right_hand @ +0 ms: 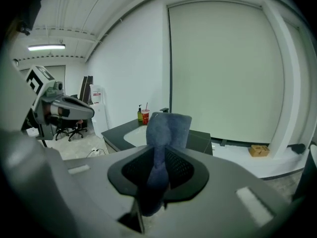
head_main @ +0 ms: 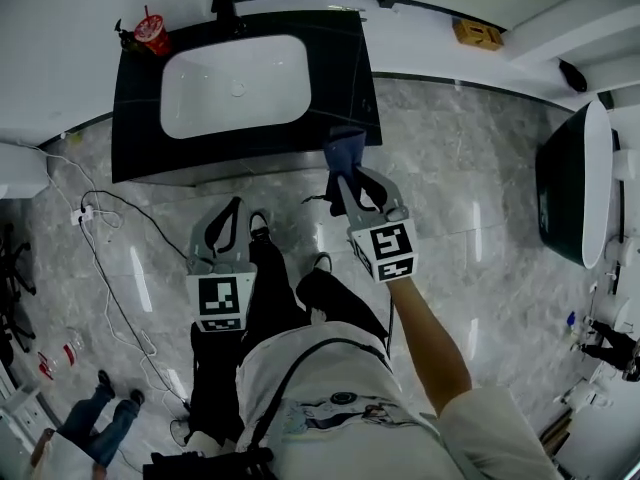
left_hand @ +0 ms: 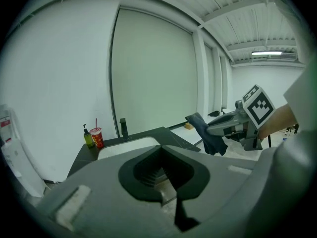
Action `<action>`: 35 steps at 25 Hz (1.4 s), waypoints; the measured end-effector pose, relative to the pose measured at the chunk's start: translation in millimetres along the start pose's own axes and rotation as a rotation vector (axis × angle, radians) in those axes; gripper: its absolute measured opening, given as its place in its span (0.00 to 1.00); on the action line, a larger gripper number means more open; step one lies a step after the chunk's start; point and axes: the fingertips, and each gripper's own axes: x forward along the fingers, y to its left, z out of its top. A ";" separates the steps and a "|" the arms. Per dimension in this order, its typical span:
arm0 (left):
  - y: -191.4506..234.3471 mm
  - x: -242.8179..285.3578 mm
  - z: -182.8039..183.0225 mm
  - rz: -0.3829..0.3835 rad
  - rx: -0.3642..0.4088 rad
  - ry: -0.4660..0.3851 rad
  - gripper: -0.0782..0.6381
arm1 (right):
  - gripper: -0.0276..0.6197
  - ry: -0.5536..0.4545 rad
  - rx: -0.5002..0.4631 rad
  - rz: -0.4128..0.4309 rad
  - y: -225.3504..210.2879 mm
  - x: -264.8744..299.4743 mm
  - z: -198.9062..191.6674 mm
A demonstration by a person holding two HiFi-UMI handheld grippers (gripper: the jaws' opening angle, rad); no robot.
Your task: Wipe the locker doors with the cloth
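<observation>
The right tool [right_hand: 157, 175] clamps the blue cloth [right_hand: 167, 130] near the dark counter [head_main: 345, 68]. The left tool [left_hand: 163, 180] is closed and empty.

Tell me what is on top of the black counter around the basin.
At its back left corner stand a red cup with a straw and a soap bottle; a black faucet rises behind the basin. The cloth hides the counter's front right corner in the head view.
</observation>
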 end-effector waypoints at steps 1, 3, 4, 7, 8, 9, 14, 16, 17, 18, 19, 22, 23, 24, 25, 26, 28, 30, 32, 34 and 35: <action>-9.3 -4.1 -1.3 0.013 0.007 -0.002 0.11 | 0.16 -0.014 -0.004 0.017 0.2 -7.9 -1.6; -28.6 -11.4 -4.0 0.030 0.026 -0.002 0.11 | 0.15 -0.039 -0.010 0.048 -0.3 -24.3 -6.3; -38.1 -14.2 -5.7 0.034 0.035 0.000 0.11 | 0.16 -0.046 -0.010 0.059 -1.7 -32.2 -10.9; -62.6 -20.0 -13.9 0.034 0.056 0.010 0.11 | 0.15 -0.060 -0.017 0.084 -4.9 -50.6 -27.5; -68.4 -21.0 -18.6 0.031 0.063 0.017 0.11 | 0.15 -0.066 -0.021 0.090 -4.8 -54.6 -32.1; -73.0 -20.8 -24.6 0.025 0.072 0.028 0.11 | 0.15 -0.072 -0.026 0.095 -4.7 -57.4 -36.7; -81.2 -8.0 -66.9 -0.001 0.161 0.072 0.11 | 0.16 -0.089 -0.074 0.101 0.7 -51.2 -61.4; -80.7 0.2 -88.1 -0.018 0.205 0.077 0.11 | 0.16 -0.095 -0.100 0.102 5.5 -41.9 -75.5; -79.9 5.3 -100.1 -0.029 0.231 0.081 0.11 | 0.16 -0.099 -0.110 0.101 8.5 -35.6 -83.0; -79.0 10.8 -113.5 -0.041 0.260 0.086 0.11 | 0.16 -0.104 -0.119 0.099 12.1 -28.3 -90.8; -77.9 16.4 -128.2 -0.052 0.289 0.090 0.11 | 0.16 -0.112 -0.133 0.098 16.2 -20.4 -99.0; -73.5 33.1 -174.4 -0.074 0.365 0.102 0.11 | 0.16 -0.146 -0.178 0.099 30.9 3.7 -126.2; -72.3 39.0 -190.4 -0.079 0.385 0.107 0.11 | 0.16 -0.157 -0.190 0.102 35.7 11.5 -136.7; -71.5 45.4 -206.6 -0.084 0.404 0.111 0.11 | 0.16 -0.164 -0.198 0.105 39.7 19.2 -148.2; -70.9 52.5 -222.6 -0.087 0.424 0.113 0.11 | 0.16 -0.167 -0.207 0.106 42.6 26.8 -160.7; -70.2 60.2 -238.1 -0.090 0.444 0.114 0.11 | 0.16 -0.169 -0.219 0.106 44.5 34.7 -173.6; -68.8 75.9 -268.1 -0.094 0.477 0.111 0.11 | 0.16 -0.172 -0.253 0.108 48.2 51.3 -199.2; -68.4 91.4 -296.7 -0.101 0.496 0.102 0.11 | 0.16 -0.179 -0.288 0.116 51.9 68.5 -223.5; -68.5 108.9 -322.1 -0.105 0.523 0.093 0.11 | 0.16 -0.187 -0.322 0.120 52.8 85.5 -244.4; -67.9 126.5 -343.8 -0.107 0.583 0.090 0.11 | 0.16 -0.190 -0.367 0.114 50.7 102.0 -263.2; -67.4 134.8 -353.6 -0.107 0.621 0.090 0.11 | 0.16 -0.192 -0.397 0.106 48.9 110.2 -271.9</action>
